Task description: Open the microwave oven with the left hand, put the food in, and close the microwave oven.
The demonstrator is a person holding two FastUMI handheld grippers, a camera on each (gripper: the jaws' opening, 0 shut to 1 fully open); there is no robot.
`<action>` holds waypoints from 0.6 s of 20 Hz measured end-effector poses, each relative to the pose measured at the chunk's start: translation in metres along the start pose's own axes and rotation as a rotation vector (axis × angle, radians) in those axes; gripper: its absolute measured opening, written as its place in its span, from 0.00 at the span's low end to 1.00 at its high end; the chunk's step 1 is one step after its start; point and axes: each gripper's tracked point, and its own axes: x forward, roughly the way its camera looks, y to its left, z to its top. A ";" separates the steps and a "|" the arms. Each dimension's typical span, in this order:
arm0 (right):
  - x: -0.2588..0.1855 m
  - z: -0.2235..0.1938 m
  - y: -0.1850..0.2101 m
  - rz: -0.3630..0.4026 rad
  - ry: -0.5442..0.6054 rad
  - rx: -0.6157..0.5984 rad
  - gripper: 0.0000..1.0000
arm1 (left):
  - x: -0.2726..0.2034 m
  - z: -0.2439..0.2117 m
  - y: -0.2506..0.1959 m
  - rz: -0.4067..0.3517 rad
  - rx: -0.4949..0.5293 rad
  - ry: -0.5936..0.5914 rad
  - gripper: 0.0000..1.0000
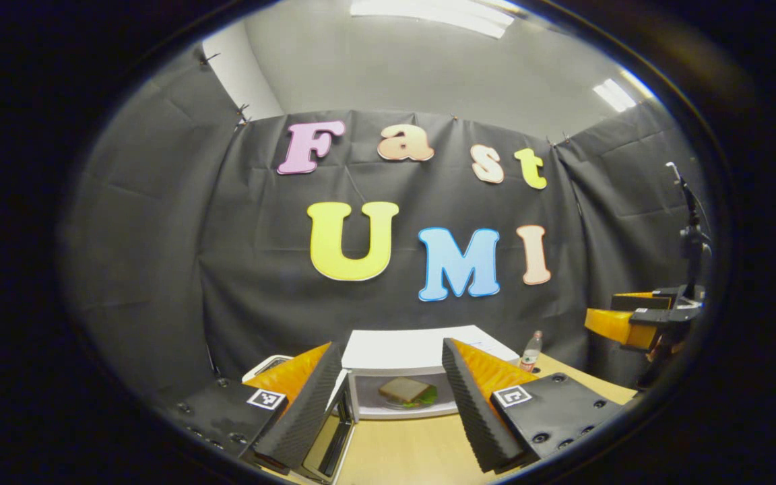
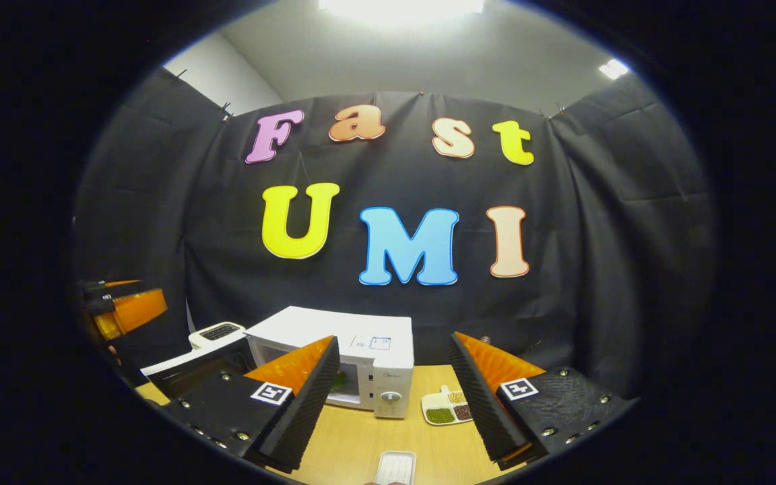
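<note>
- Black cloth walls (image 2: pixel 597 222) enclose a booth around a pale wooden table (image 1: pixel 408 448).
- Left gripper view: the left gripper (image 1: pixel 388 404) hangs over the near table with its jaws spread wide and nothing between them.
- Between its fingers stands the white microwave (image 1: pixel 411 353) with its door (image 1: pixel 331 431) swung open to the left; a sandwich (image 1: pixel 407 391) with green leaves lies inside the cavity.
- Just right of the microwave stands a small bottle (image 1: pixel 531 350), and at the far right edge the other gripper is raised above the table.
- Right gripper view: the right gripper (image 2: pixel 395 397) is likewise spread wide and empty, well back from the microwave (image 2: pixel 361 350).
- A white toaster (image 2: pixel 216 331) sits left of the microwave, and a divided dish (image 2: pixel 447 407) of what look like beans or grains lies on bare table to its right.
- A small white tray (image 2: pixel 396 467) lies at the near table edge, with open wood between it and the microwave.
</note>
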 end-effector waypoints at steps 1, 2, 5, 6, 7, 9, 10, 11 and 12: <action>0.000 0.000 -0.002 -0.005 -0.003 0.010 0.96 | 0.001 0.000 -0.001 -0.002 -0.005 0.001 0.97; 0.000 0.001 -0.004 -0.013 -0.005 0.015 0.96 | 0.000 0.000 -0.001 -0.004 -0.011 0.000 0.97; 0.000 0.000 -0.004 -0.011 0.004 0.051 0.96 | -0.001 0.000 -0.005 -0.025 -0.027 0.008 0.96; 0.001 -0.002 -0.004 -0.013 0.008 0.060 0.96 | -0.004 -0.001 -0.001 -0.024 -0.029 0.011 0.95; 0.001 -0.004 -0.005 -0.013 0.014 0.073 0.96 | -0.005 -0.004 0.001 -0.035 -0.032 0.022 0.77; 0.003 -0.006 -0.004 -0.014 0.018 0.099 0.96 | -0.013 -0.004 0.025 0.011 -0.016 0.031 0.42; 0.003 -0.006 -0.003 -0.013 0.018 0.104 0.96 | -0.020 -0.006 0.042 0.040 0.005 0.040 0.24; 0.005 -0.007 -0.003 -0.009 0.018 0.104 0.96 | -0.024 -0.011 0.051 0.032 0.019 0.055 0.07; 0.005 -0.007 -0.002 -0.004 0.018 0.103 0.96 | -0.032 -0.015 0.064 0.037 0.033 0.070 0.10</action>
